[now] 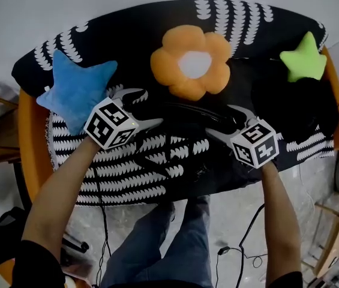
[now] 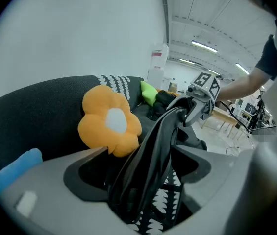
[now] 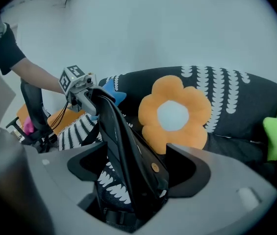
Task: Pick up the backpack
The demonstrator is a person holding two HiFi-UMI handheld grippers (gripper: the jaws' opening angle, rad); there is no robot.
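Note:
The backpack point(image 1: 134, 168) is black with a white leaf pattern and lies on the front of the sofa seat. Its black strap point(image 1: 187, 114) runs taut between my two grippers. My left gripper point(image 1: 149, 107) is shut on the strap's left end, below the blue star cushion. My right gripper point(image 1: 222, 120) is shut on the strap's right end. In the left gripper view the strap point(image 2: 153, 151) fills the gap between the jaws of the left gripper point(image 2: 143, 163) and leads to the right gripper point(image 2: 199, 102). The right gripper view shows the strap point(image 3: 123, 146) in the right gripper point(image 3: 133, 168).
An orange sofa point(image 1: 30, 138) carries a black-and-white cover, an orange flower cushion point(image 1: 191, 62), a blue star cushion point(image 1: 76, 92) and a green star cushion point(image 1: 304, 57). A dark bundle point(image 1: 298, 110) lies on the seat's right. Legs in jeans point(image 1: 169, 245) and cables point(image 1: 244, 254) are in front.

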